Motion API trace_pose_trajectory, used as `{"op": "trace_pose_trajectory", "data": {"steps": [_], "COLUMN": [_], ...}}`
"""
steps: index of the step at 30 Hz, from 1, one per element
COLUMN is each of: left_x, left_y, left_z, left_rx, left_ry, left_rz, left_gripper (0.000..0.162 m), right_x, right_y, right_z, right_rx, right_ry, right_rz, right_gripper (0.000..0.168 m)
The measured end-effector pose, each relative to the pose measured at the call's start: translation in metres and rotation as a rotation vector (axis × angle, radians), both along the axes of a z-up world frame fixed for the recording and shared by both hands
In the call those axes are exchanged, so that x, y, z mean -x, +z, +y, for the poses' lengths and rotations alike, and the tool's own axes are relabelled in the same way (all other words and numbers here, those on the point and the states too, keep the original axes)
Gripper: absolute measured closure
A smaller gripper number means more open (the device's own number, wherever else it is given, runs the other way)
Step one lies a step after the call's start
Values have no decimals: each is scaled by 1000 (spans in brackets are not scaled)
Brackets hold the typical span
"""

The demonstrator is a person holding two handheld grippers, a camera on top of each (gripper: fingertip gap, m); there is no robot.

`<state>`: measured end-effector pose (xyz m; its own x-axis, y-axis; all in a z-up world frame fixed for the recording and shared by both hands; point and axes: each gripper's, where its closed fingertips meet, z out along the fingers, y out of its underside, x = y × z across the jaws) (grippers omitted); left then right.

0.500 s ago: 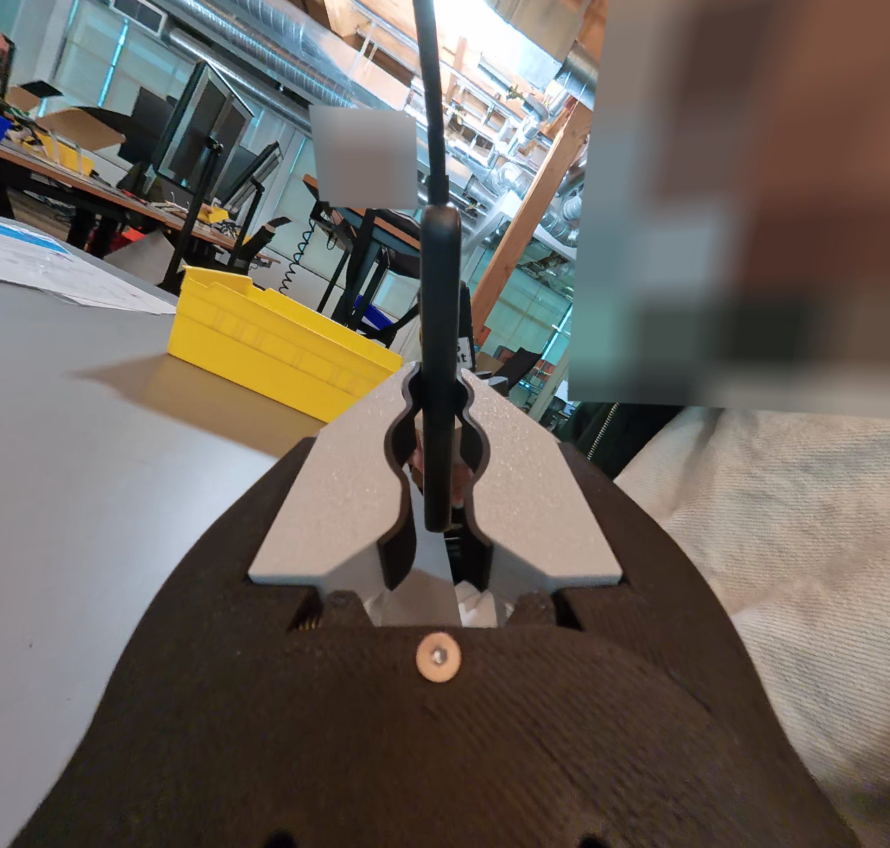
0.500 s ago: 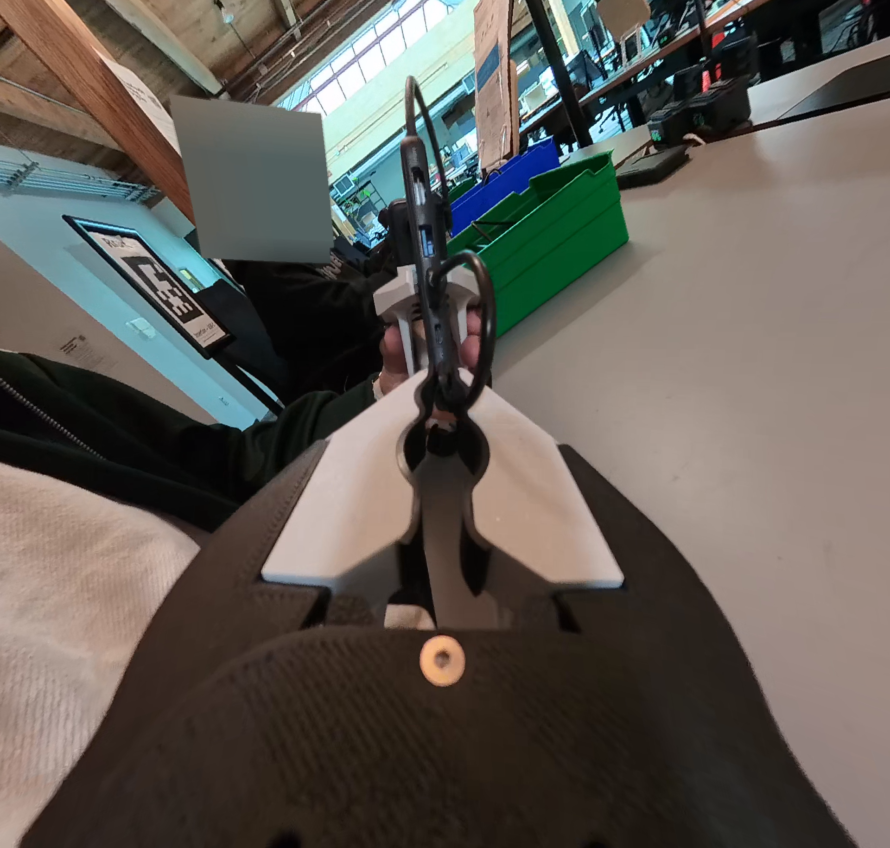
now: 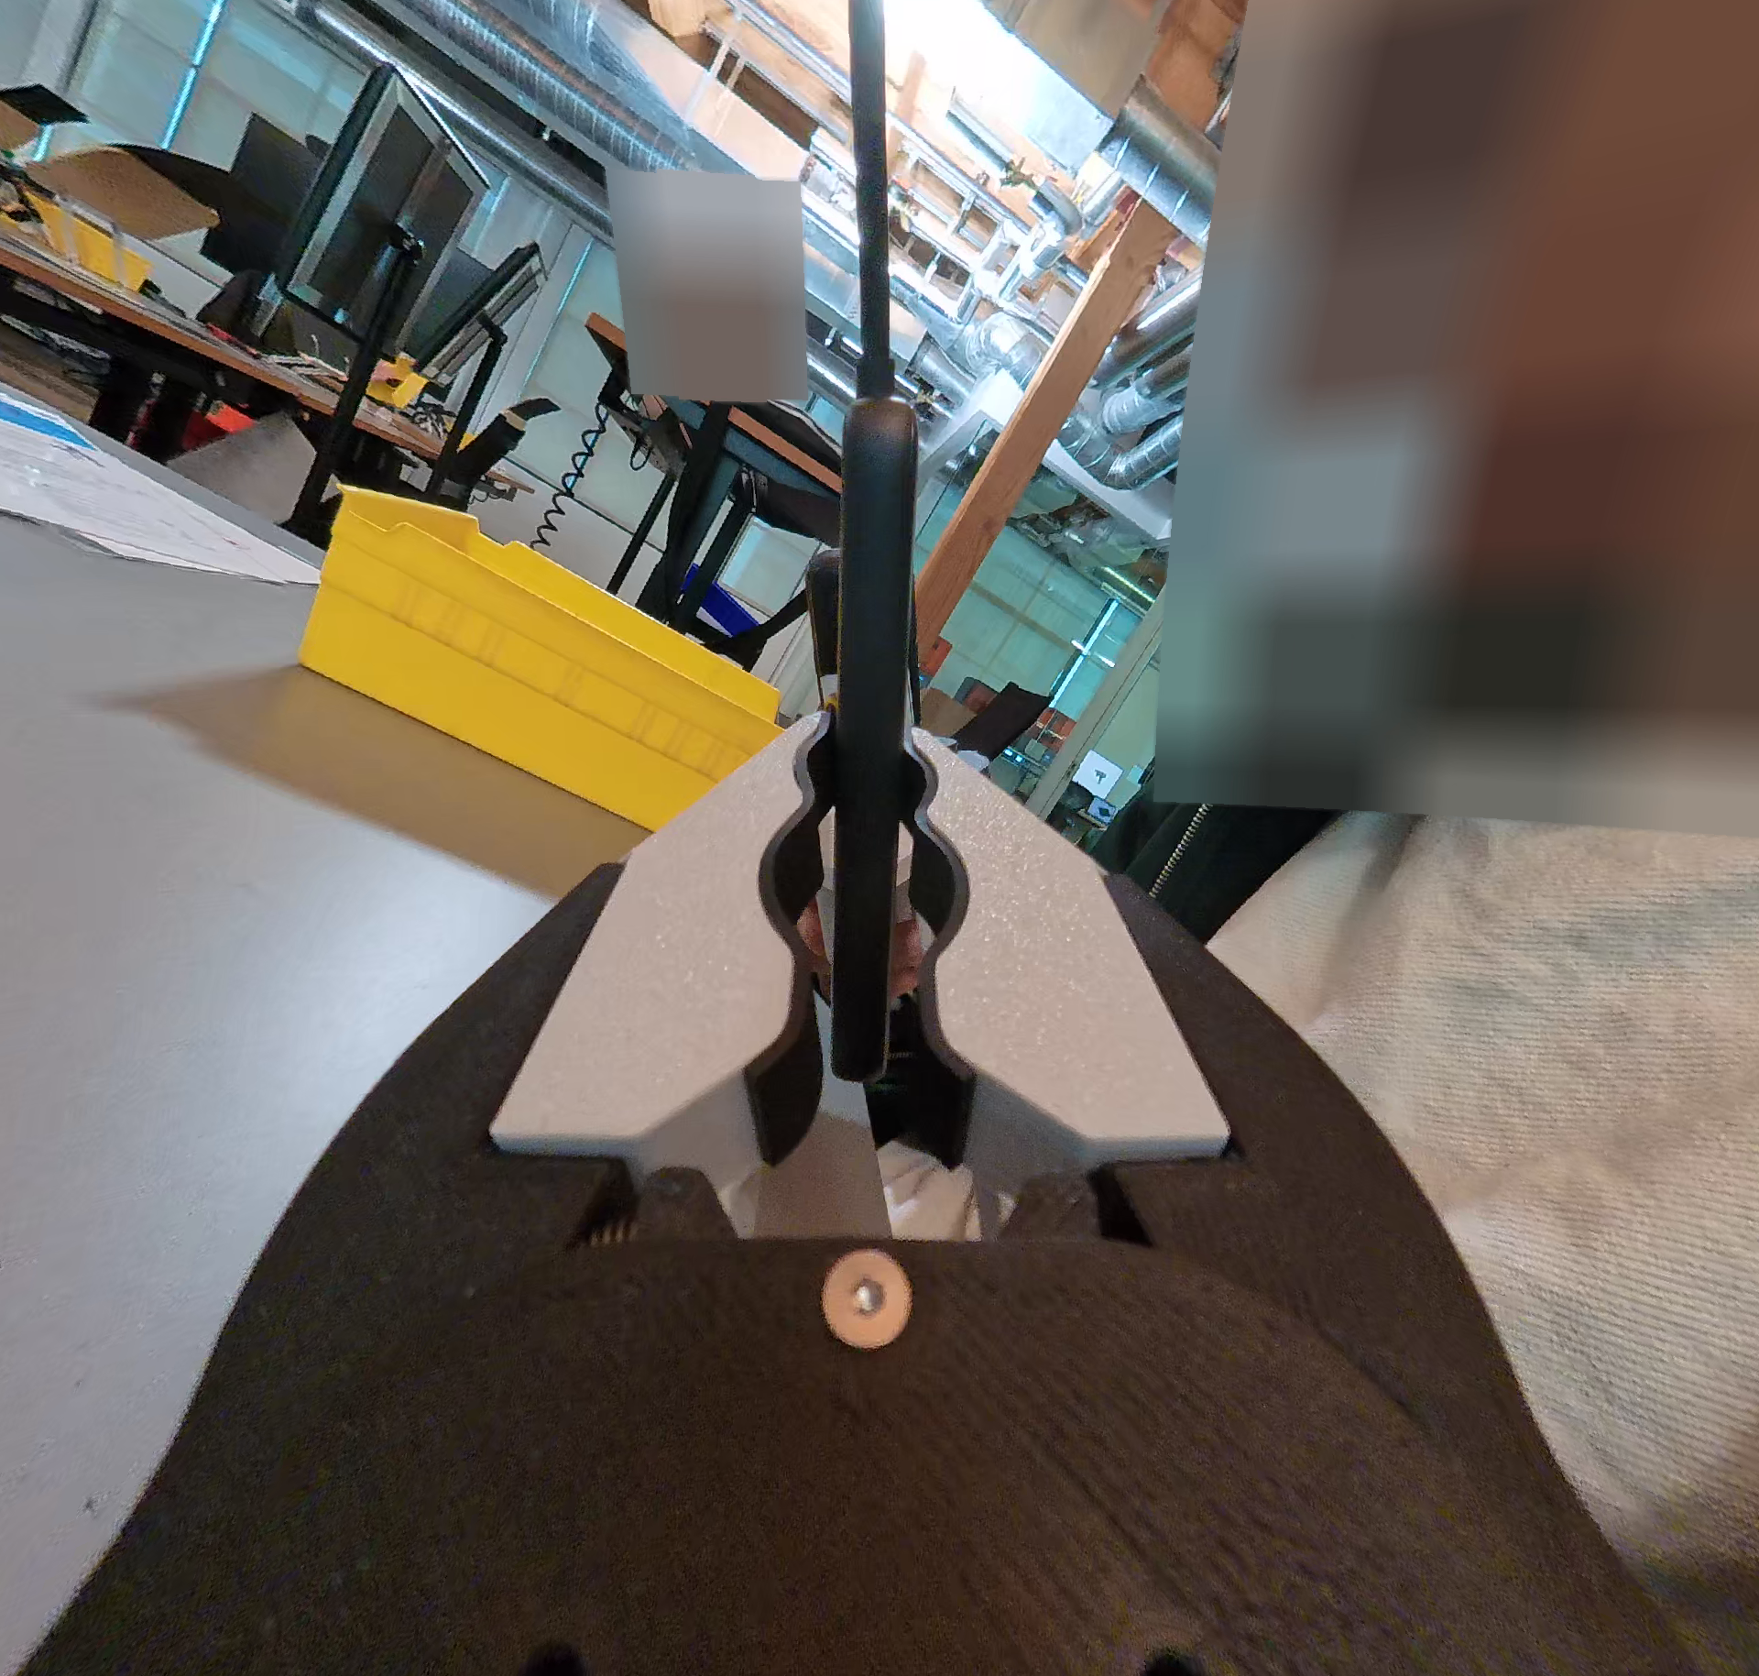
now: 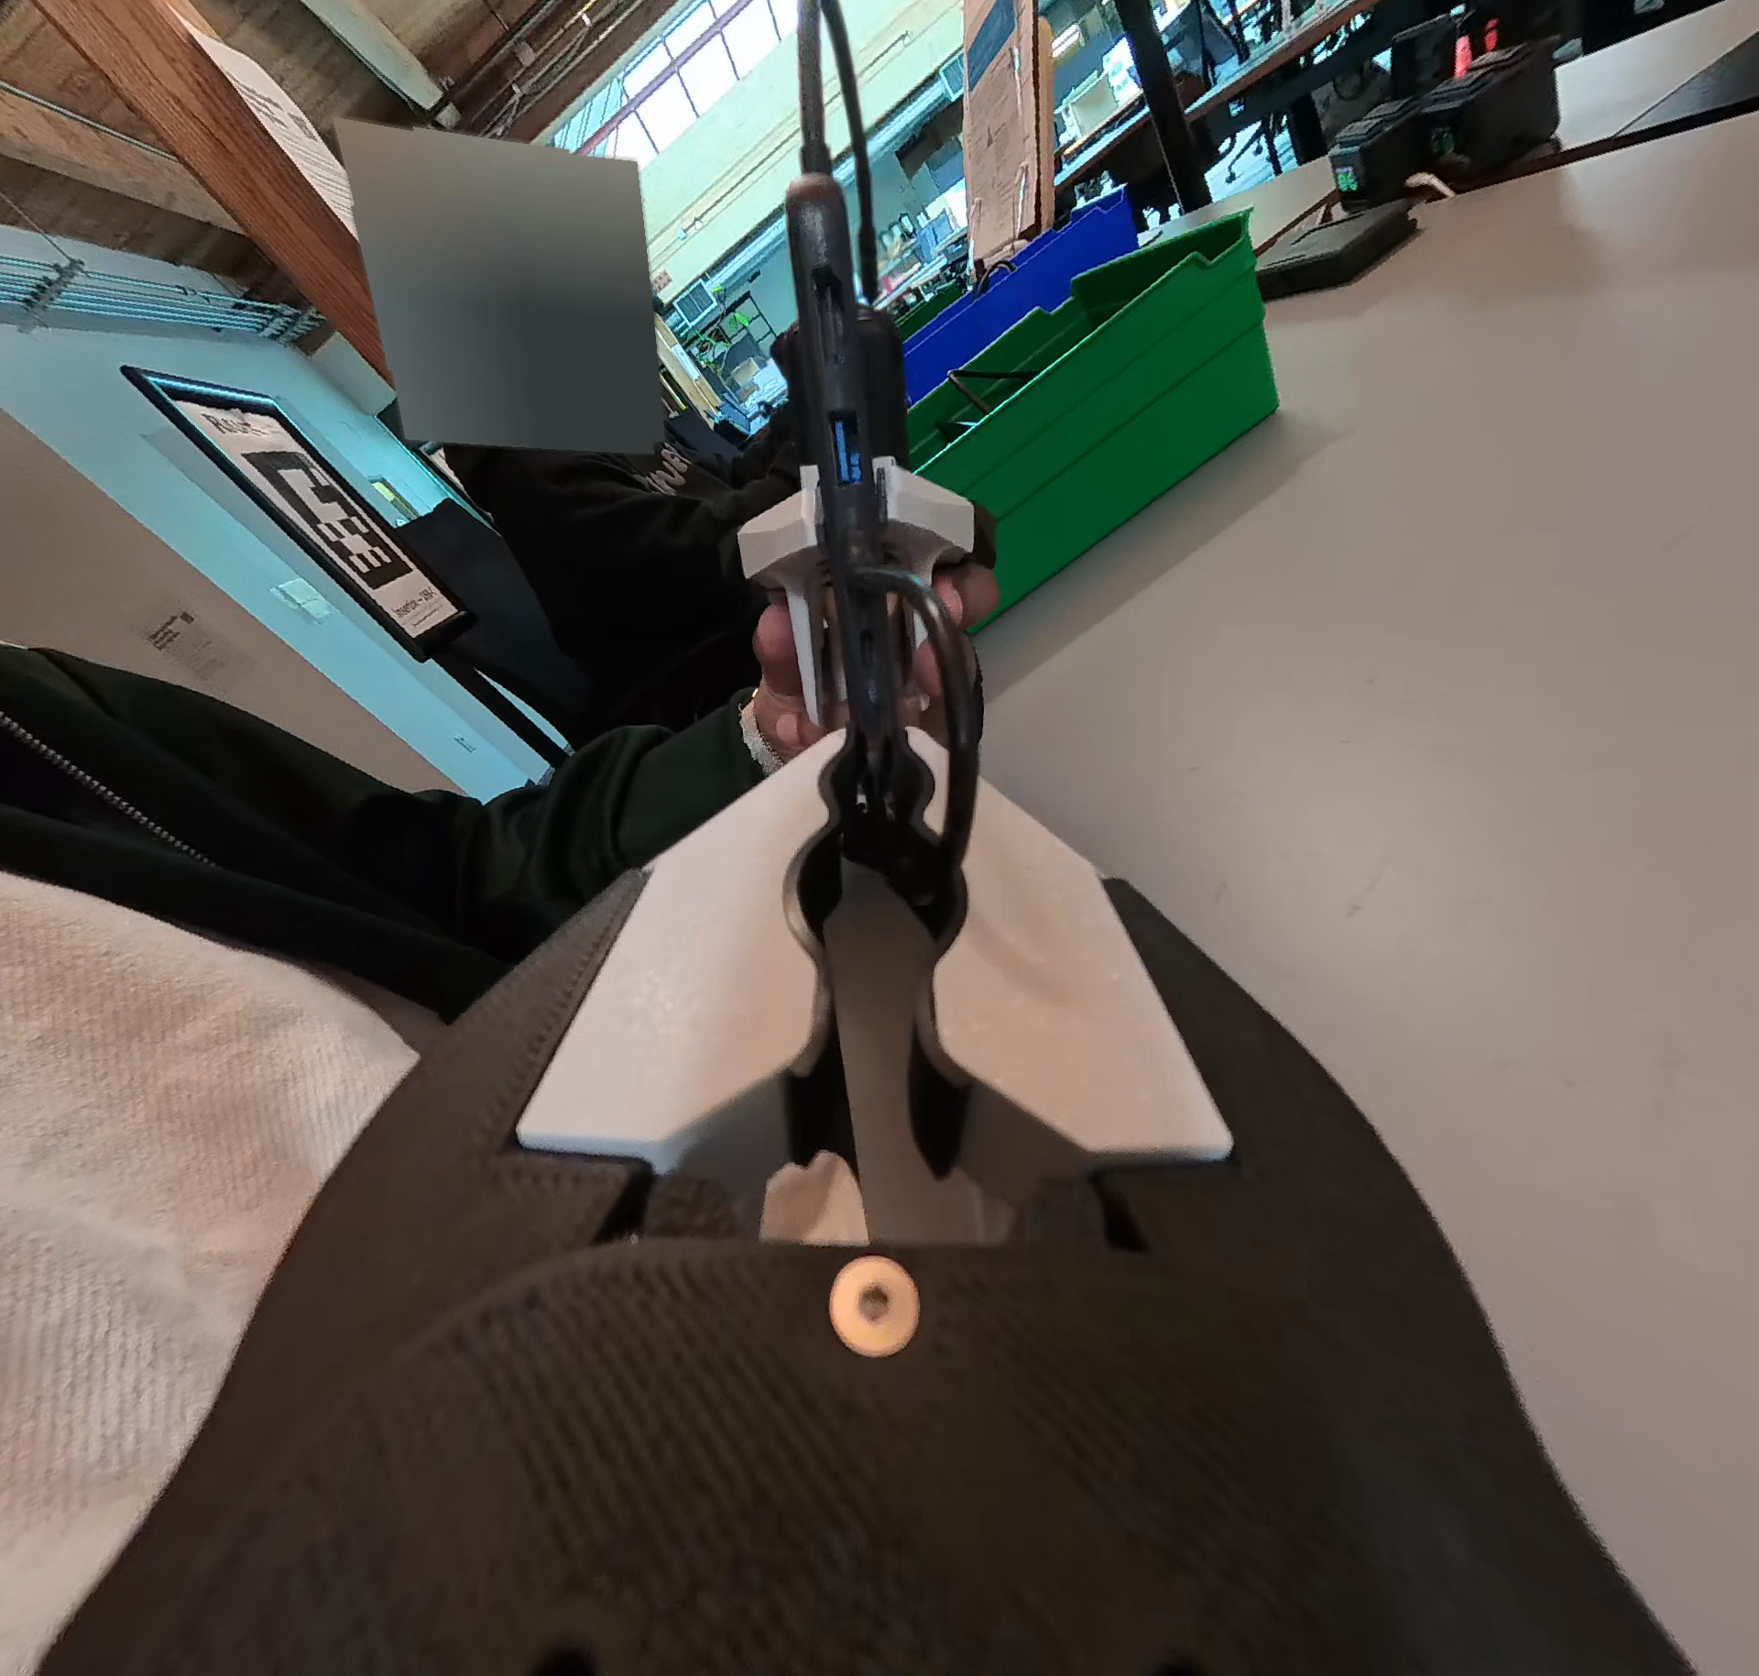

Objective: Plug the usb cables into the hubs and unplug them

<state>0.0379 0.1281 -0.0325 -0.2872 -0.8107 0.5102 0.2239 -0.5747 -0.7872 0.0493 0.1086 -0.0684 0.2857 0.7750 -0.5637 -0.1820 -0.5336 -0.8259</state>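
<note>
My left gripper (image 3: 868, 726) is shut on a slim black USB hub (image 3: 876, 583), held upright above the table, its own cable (image 3: 866, 155) running up out of frame. The right wrist view shows the same hub (image 4: 838, 393) side-on, with a blue port, clamped in the left gripper (image 4: 857, 526). My right gripper (image 4: 880, 754) is shut on a black USB cable plug (image 4: 880, 802) at the hub's lower end. The cable (image 4: 957, 678) loops up to the right. I cannot tell whether the plug sits in a port.
A yellow bin (image 3: 533, 640) stands on the grey table (image 3: 190, 916) beyond the left gripper. A green bin (image 4: 1095, 412) and a blue bin (image 4: 1028, 278) stand on the table (image 4: 1380, 773) behind the hub. A person's torso and sleeve are close by.
Hardly any. Both grippers keep their hold, and the two views have shifted only slightly.
</note>
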Motion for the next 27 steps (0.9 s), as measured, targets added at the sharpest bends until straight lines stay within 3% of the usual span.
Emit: {"op": "trace_pose_trajectory", "data": {"steps": [10, 16, 27], "left_x": [-6, -17, -19], "left_y": [-18, -41, -49], "left_z": [12, 5, -3], "left_rx": [43, 29, 44], "left_ry": [61, 25, -54], "left_rz": [116, 261, 315], "left_gripper": [151, 147, 153], "right_x": [-8, -18, -20], "right_y": [-5, -6, -11], "right_z": [9, 17, 18], "right_rx": [32, 67, 91], "right_ry": [-35, -61, -32], "right_rz": [35, 73, 66], "right_gripper": [163, 163, 164]}}
